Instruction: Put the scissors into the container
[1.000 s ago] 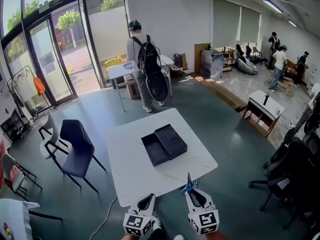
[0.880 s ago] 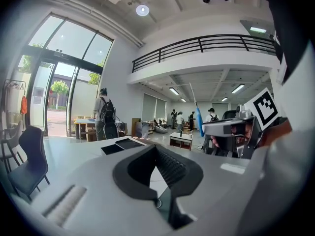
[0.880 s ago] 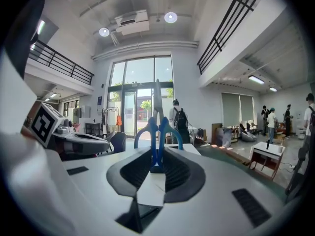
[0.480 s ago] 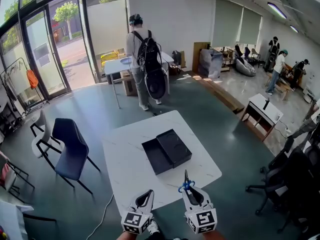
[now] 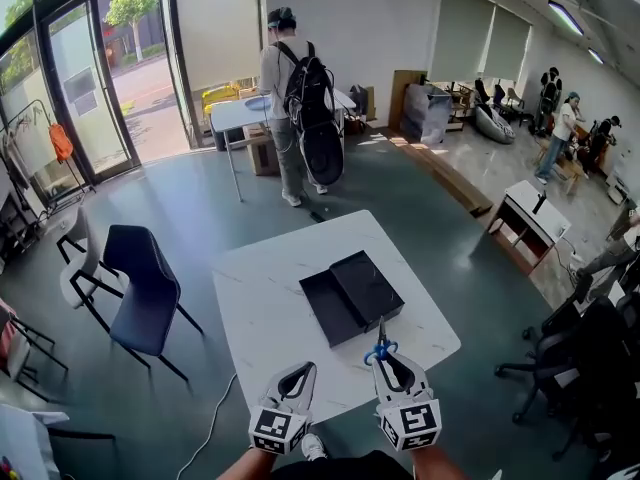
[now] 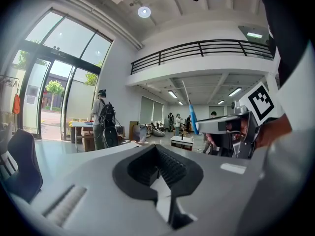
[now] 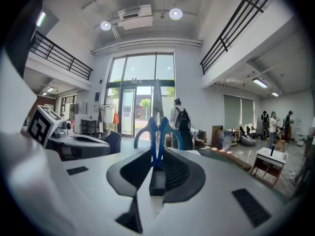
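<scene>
Right gripper view: your R gripper (image 7: 157, 163) is clamped tight on the blue handles of the scissors (image 7: 158, 129), w/ blades pointing away from you. In head view, the scissors sit just short of the black container (image 5: 334, 320), on its near side and outside it. The container lies open on the white table (image 5: 262, 298). Your L gripper (image 5: 298, 373) is nearer you than the container, towards its left. Its jaws are closed w/ nothing between them.

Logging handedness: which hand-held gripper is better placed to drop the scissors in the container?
Right. The right hand-held gripper is shut on the scissors, just short of the container; the left hand-held gripper holds nothing.
</scene>
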A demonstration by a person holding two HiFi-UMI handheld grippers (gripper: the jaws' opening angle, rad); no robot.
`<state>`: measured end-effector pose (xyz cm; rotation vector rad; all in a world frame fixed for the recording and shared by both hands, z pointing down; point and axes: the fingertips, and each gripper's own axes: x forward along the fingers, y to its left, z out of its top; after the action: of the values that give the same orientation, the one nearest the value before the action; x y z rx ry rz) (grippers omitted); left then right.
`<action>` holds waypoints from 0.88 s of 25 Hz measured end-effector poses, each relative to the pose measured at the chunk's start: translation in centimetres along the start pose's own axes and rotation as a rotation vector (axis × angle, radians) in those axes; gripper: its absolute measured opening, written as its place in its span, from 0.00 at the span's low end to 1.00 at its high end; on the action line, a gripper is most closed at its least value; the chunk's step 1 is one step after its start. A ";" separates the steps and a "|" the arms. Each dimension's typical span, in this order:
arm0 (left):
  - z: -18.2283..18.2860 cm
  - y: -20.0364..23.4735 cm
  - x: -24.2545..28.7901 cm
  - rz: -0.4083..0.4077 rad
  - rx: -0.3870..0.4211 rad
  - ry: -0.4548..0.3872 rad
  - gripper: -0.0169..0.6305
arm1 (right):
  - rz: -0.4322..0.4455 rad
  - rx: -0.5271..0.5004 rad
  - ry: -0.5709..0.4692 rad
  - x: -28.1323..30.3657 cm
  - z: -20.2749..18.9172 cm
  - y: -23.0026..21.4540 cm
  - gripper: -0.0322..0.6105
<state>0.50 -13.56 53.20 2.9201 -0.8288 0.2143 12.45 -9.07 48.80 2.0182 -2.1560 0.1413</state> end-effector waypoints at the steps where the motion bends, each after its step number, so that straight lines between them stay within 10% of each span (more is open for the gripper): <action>1: 0.0 0.3 0.1 -0.003 0.003 -0.002 0.04 | -0.003 -0.002 0.001 0.3 0.0 0.1 0.16; 22: -0.3 7.3 4.6 0.216 -0.069 0.009 0.04 | 0.161 0.020 0.037 10.7 -1.2 -2.4 0.16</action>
<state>0.47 -22.04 54.62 2.7621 -1.1269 0.2109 14.31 -19.51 52.02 1.8351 -2.3013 0.2214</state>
